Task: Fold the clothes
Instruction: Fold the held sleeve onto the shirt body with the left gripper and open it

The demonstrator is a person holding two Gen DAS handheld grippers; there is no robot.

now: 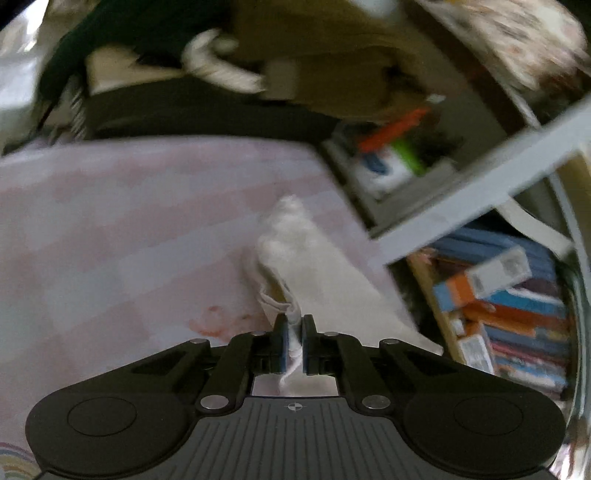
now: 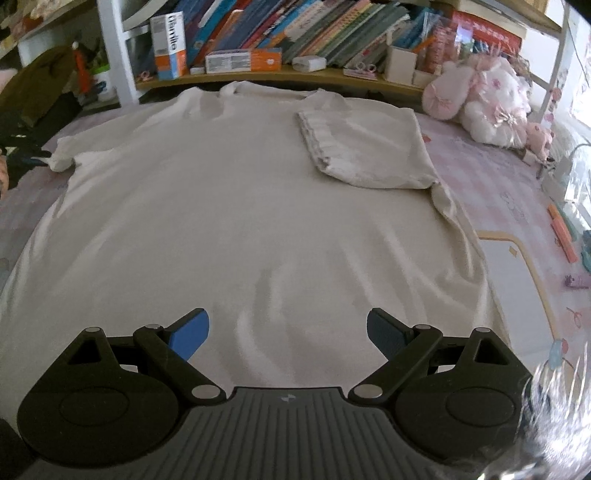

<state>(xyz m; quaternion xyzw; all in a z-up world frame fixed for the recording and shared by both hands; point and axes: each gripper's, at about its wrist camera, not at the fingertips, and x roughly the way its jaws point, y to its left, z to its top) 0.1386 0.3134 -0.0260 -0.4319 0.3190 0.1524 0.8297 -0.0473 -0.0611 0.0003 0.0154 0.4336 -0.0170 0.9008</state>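
1. A cream shirt (image 2: 229, 206) is lying spread flat across a bed covered in a pink sheet (image 2: 491, 173), its neck pointing toward a low shelf of books (image 2: 295, 33).
2. The shirt's right sleeve (image 2: 365, 147) is lying folded inward on top of the body, its ribbed cuff facing the middle.
3. The left gripper (image 1: 294, 328) is pinching a bunched edge of the cream fabric (image 1: 314, 266) between its nearly closed jaws, the cloth trailing away over the pink sheet; the left wrist view is blurring, so which part of the shirt this is cannot be told.
4. The right gripper (image 2: 288, 332) is hovering over the lower part of the shirt with its blue-padded jaws standing wide and nothing between them.
5. Pink and white plush toys (image 2: 484, 99) are sitting at the far right corner of the bed, beside the shelf.
6. An orange and white box (image 2: 169, 44) is standing upright at the left end of the books.
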